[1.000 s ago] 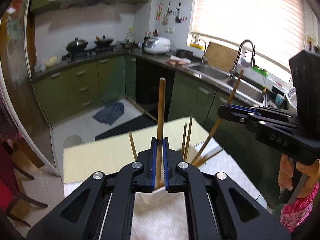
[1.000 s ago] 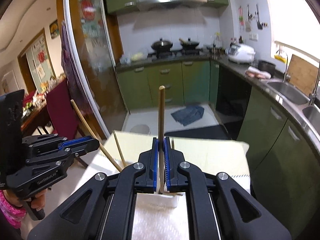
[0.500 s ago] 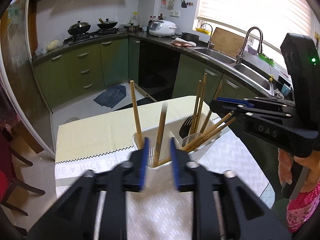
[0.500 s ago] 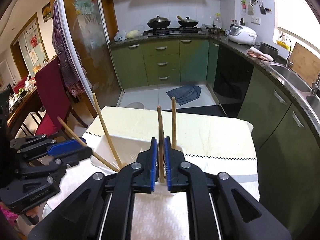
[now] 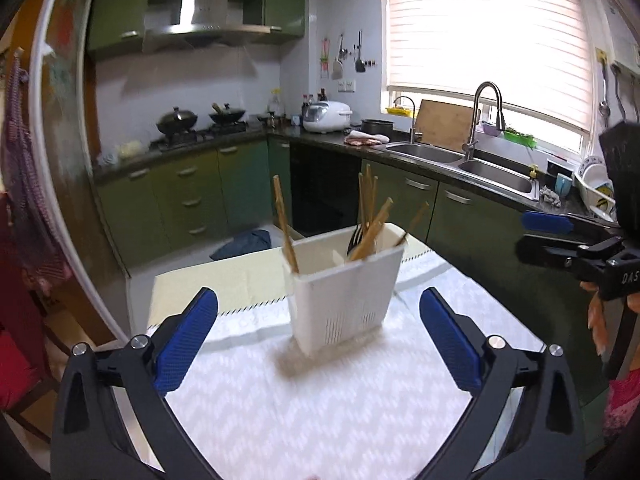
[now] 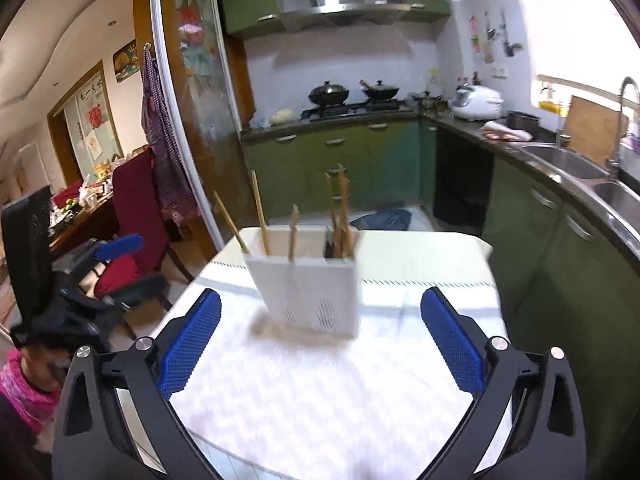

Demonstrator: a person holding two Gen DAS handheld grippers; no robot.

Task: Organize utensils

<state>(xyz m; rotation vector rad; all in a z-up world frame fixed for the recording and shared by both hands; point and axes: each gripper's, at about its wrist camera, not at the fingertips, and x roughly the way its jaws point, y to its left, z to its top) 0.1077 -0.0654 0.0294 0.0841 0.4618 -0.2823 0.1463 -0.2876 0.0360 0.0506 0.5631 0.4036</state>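
place: home kitchen, dining area adjoining
cooking: woks [image 5: 177, 121] sitting on the gas hob, range hood [image 6: 345, 0] hanging above
storage: green cabinets [image 5: 188, 196] lining the walls
washing: double sink [image 5: 460, 162] sitting under the window blind [image 5: 484, 28]
appliance: rice cooker [image 6: 476, 102] standing at the counter corner

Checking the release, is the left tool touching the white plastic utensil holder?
Apart. In the left wrist view the left tool is open, and bare tablecloth shows between its fingers and the white plastic utensil holder.
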